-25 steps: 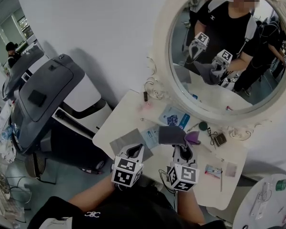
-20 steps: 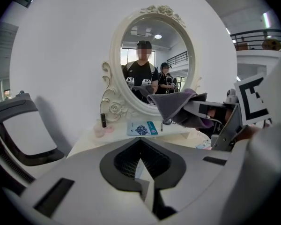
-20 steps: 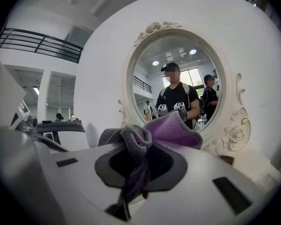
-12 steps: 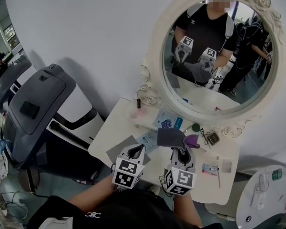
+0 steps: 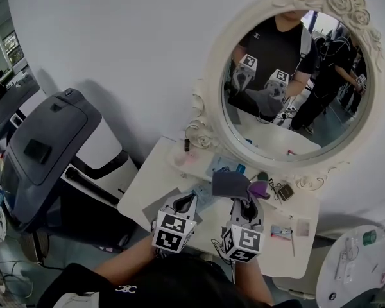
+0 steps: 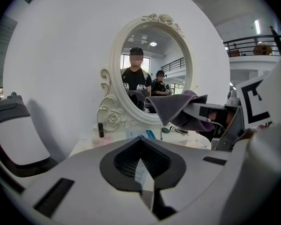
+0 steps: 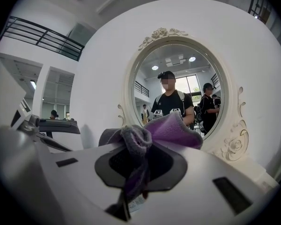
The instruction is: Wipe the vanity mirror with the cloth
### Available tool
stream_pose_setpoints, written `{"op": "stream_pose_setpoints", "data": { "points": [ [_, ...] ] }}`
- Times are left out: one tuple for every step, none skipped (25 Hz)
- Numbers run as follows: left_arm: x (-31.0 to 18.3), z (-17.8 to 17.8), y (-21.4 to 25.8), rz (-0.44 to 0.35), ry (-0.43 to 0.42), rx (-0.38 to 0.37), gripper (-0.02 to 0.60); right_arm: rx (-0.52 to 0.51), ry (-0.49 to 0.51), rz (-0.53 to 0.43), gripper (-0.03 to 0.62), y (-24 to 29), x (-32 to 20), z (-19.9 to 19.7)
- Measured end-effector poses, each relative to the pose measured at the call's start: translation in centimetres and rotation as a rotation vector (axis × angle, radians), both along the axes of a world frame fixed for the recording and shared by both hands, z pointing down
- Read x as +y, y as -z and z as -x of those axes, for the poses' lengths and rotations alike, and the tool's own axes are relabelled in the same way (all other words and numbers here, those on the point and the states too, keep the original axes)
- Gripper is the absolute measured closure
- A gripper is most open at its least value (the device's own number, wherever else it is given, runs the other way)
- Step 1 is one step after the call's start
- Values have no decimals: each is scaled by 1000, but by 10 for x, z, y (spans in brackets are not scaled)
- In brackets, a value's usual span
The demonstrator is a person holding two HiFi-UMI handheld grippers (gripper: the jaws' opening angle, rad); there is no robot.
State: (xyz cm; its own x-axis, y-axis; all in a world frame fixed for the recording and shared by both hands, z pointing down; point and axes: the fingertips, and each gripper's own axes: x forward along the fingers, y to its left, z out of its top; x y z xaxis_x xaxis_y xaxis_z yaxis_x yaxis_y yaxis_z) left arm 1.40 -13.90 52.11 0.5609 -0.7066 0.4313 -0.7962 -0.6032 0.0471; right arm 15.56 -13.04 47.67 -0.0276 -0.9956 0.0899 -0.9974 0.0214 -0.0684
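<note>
The oval vanity mirror [image 5: 295, 88] in a white carved frame [image 5: 208, 117] stands at the back of a white table [image 5: 154, 175]. My right gripper [image 5: 244, 201] is shut on a grey and purple cloth [image 5: 234, 183], held above the table a short way in front of the mirror. In the right gripper view the cloth [image 7: 152, 132] bunches over the jaws with the mirror [image 7: 180, 95] straight ahead. My left gripper [image 5: 183, 204] hangs beside it, shut and empty; the left gripper view shows the cloth [image 6: 178, 108] to its right and the mirror [image 6: 152, 71] beyond.
Small items lie on the table under the mirror: a dark little bottle [image 5: 186, 145], a blue packet [image 5: 234, 167], a green round lid [image 5: 263, 176]. A large grey and white machine [image 5: 58, 146] stands left of the table. A round white stand [image 5: 356, 262] is at the lower right.
The head view has shifted, so the mirror now sits lower and more fully in frame. Both grippers keep about the same place, the cloth still in the right one.
</note>
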Motion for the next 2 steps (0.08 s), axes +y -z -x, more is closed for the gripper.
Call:
{"op": "stream_pose_setpoints", "data": {
  "points": [
    [0,0,1,-1,0,3,583,1,0,0,543,0,0,1],
    [0,1,1,0,-1,7,583,3,0,1,543,1,0,2]
  ]
}}
